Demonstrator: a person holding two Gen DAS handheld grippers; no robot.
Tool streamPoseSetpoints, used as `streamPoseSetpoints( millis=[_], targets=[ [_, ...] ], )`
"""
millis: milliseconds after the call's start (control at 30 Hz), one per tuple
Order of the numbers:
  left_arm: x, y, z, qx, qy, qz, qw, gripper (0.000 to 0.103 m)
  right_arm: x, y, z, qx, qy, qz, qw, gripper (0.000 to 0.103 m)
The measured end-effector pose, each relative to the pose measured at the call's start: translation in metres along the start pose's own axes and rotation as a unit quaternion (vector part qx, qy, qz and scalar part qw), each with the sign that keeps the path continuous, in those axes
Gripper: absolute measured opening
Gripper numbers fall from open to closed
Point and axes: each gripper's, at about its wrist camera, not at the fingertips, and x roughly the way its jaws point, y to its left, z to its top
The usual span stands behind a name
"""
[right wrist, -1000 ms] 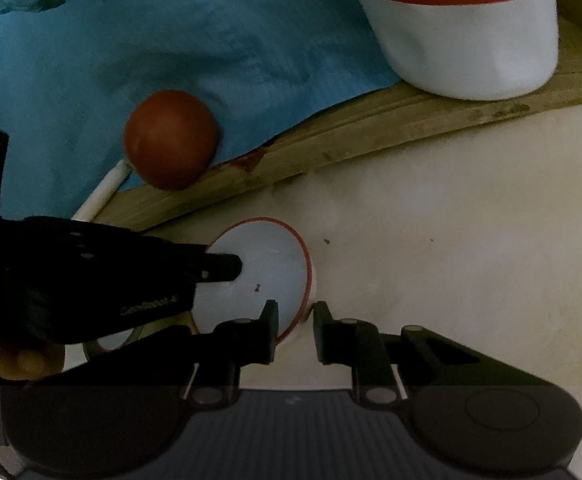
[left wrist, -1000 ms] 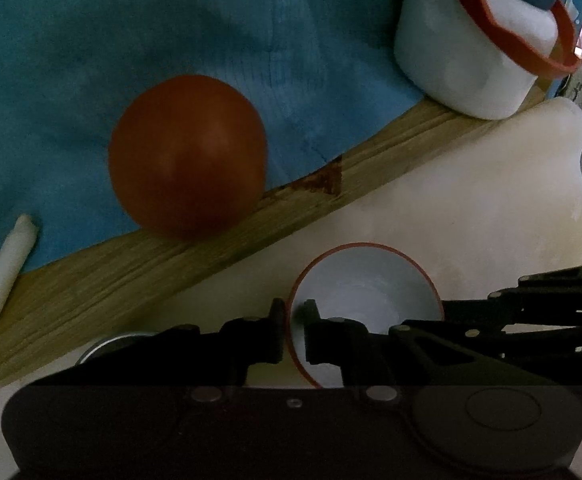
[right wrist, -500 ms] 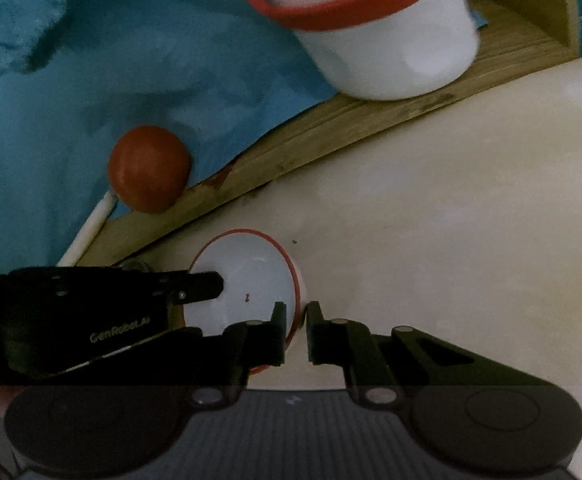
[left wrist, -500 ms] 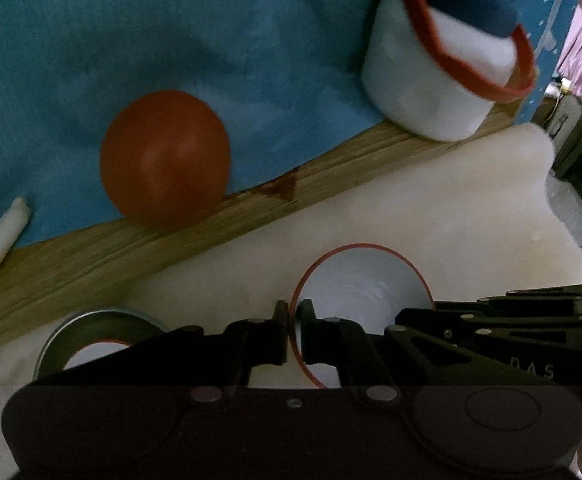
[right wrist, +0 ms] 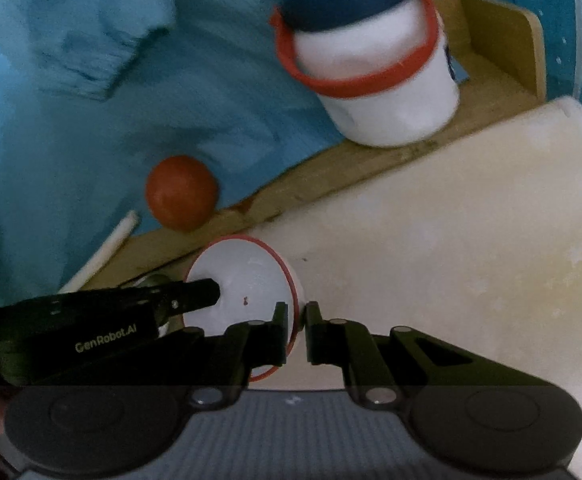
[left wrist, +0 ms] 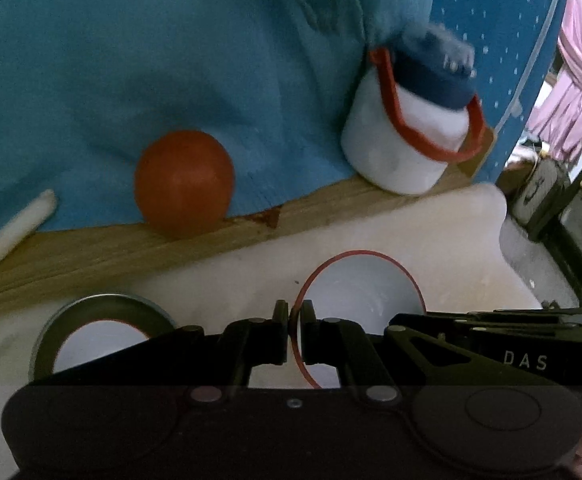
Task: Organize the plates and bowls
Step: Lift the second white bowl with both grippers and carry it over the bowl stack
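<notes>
Both grippers clench opposite rims of one red-rimmed white bowl (left wrist: 361, 292): the left gripper (left wrist: 295, 314) on its left edge, the right gripper (right wrist: 295, 316) on its right, above the pale tabletop (right wrist: 451, 240), with the steel dish (left wrist: 99, 320) lying to the left.

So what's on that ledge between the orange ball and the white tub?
Only blue cloth and bare wood, between ball and tub; the left wrist view shows it.
</notes>
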Motion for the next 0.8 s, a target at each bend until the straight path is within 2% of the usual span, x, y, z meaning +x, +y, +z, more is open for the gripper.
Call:
streamPoseSetpoints(
  millis=[367,633,800],
  targets=[
    [-0.049,0.05,-0.018,-0.068,-0.043,0.031,0.9963,0.005,0.009,0.062,-0.001,-0.076,0.016,0.032,0.996,0.009],
    [-0.068,0.09,-0.022,-0.11,-0.048,0.075,0.99,0.007,0.041,0.101,-0.001,-0.126,0.053,0.062,0.989,0.009],
    [-0.068,0.107,-0.026,-0.132,-0.044,0.088,0.9864,0.007,0.06,0.119,0.001,-0.153,0.072,0.068,0.983,0.009]
  ],
)
